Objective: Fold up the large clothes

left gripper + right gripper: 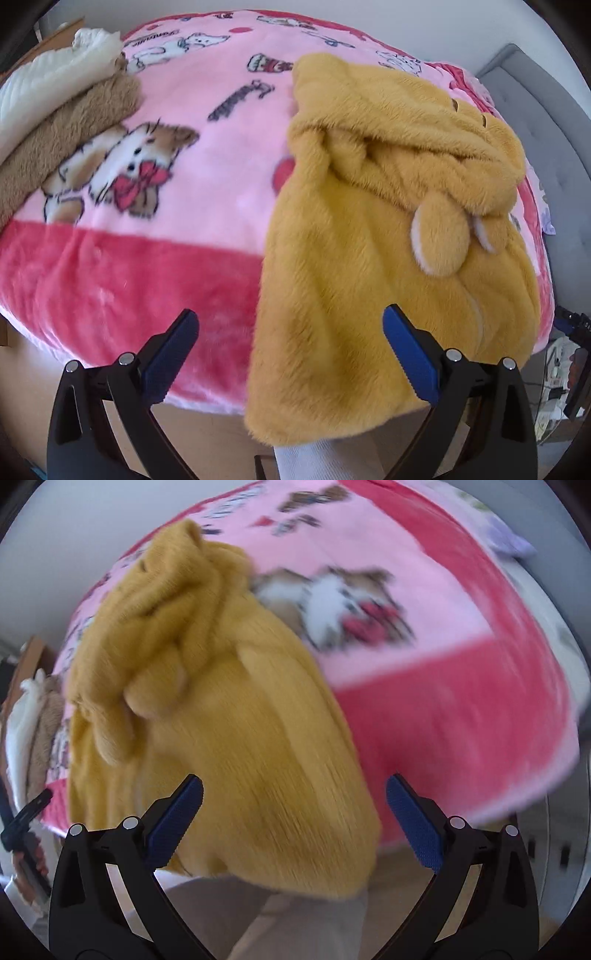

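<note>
Left wrist view takes in the bed under a pink blanket (177, 122), with the mustard fleece hooded garment (369, 258) lying folded from twelve to five o'clock, its lower hem hanging over the bed's edge. At ten o'clock sits a stack of folded clothes (62, 110). Both the left claw (291, 354) and right claw (293, 819) stand wide apart, gripping nothing. This fold looks complete; next probably calls for lifting the bundle onto the stack. Right wrist view is blurred, and the garment's sleeves are hidden.
</note>
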A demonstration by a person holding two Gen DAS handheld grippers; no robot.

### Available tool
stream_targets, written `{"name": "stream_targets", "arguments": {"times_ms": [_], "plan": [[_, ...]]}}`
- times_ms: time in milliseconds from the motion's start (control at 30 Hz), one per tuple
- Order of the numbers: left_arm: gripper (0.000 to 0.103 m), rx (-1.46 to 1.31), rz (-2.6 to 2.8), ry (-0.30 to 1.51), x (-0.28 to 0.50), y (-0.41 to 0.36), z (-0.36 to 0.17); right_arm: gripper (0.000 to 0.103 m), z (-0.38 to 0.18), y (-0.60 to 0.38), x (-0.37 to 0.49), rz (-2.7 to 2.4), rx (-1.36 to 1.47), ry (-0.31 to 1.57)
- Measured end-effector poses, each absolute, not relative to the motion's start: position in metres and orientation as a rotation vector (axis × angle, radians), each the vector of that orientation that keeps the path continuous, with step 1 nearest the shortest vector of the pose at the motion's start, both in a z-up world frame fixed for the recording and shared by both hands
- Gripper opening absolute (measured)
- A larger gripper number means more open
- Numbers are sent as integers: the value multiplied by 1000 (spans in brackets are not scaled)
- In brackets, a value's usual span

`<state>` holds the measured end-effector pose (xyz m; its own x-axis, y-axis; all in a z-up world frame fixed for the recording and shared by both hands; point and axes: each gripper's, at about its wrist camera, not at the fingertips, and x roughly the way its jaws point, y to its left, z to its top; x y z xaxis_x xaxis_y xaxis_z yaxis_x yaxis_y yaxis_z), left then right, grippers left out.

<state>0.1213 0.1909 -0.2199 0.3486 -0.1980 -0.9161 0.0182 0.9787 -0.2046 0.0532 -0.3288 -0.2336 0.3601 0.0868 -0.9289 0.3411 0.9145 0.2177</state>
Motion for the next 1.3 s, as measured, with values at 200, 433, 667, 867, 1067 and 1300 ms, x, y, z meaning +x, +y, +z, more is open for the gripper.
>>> {"name": "stream_targets", "arguments": {"times_ms": [200,433,667,867,1067,1300], "plan": [[98,-102,-256,1297,96,192,-253,95,-265,-308,21,-205,390,1263],[98,-202,-277,1316,78,188,-281,95,-287,-301,13,-145,382,1262],[98,-270,-286,1291,56,190,-311,95,-298,-323,-11,-89,456,1154],[98,-411,-300,1228,37,204,-341,95,-330,-332,-28,-29,530,1049],[98,-442,-238,1116,17,199,-341,95,-324,-328,-44,35,486,948],[98,-466,-236,1114,19,206,-348,95,-313,-335,-46,7,536,870]]}}
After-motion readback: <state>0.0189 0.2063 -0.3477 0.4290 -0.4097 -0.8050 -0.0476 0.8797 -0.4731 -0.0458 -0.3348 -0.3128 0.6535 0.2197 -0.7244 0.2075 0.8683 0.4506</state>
